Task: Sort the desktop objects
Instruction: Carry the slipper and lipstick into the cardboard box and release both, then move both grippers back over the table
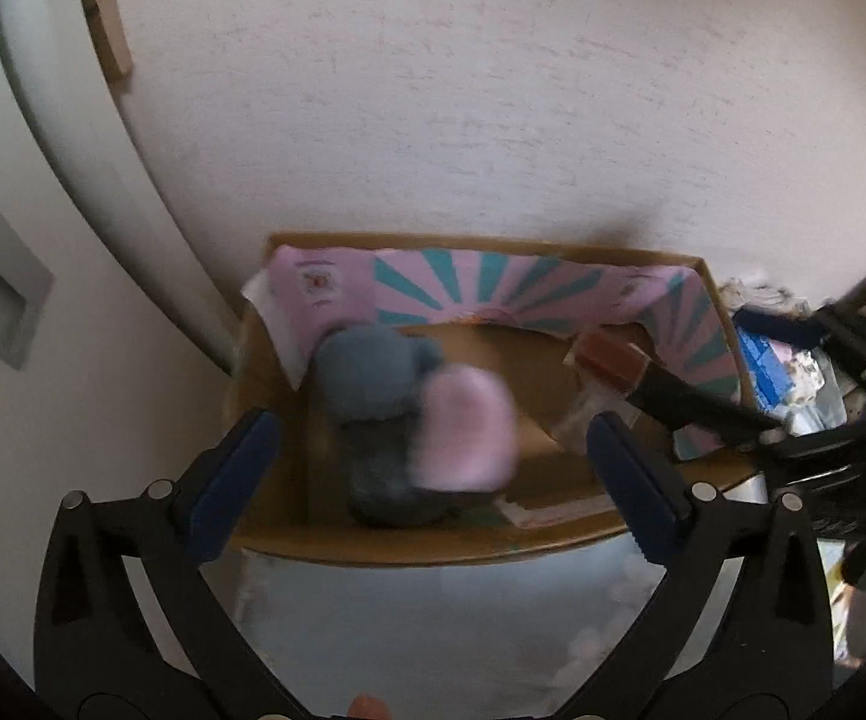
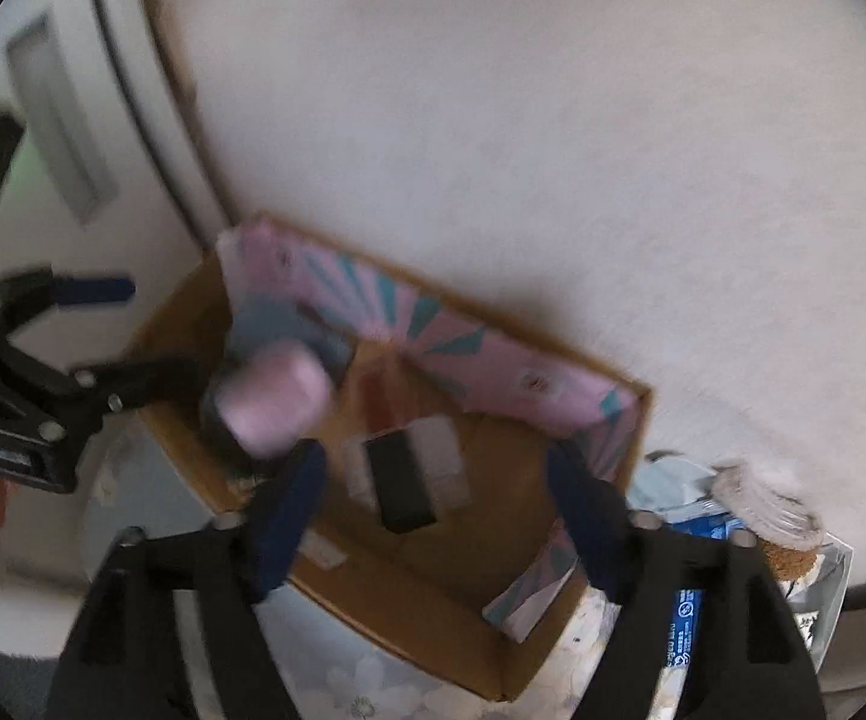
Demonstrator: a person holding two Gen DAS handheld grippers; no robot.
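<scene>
Big open cardboard box (image 1: 289, 528) against the white wall (image 1: 493, 90), pink-and-teal lining along its 12 o'clock side. Blurry grey-and-pink plush toy (image 1: 415, 420) sits in the box's 9 o'clock half, loose. Small black block with clear ends (image 2: 403, 480) is more toward 3 o'clock. Left gripper (image 1: 433, 450) is spread wide, nothing gripped. Right gripper (image 2: 433, 504) is partly open over the block, pads not touching it.

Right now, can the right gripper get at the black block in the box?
Probably yes. The right gripper is open and poised above the black block, which lies on the floor of the cardboard box, nothing over it. The grey-and-pink plush sits off to the side.
</scene>
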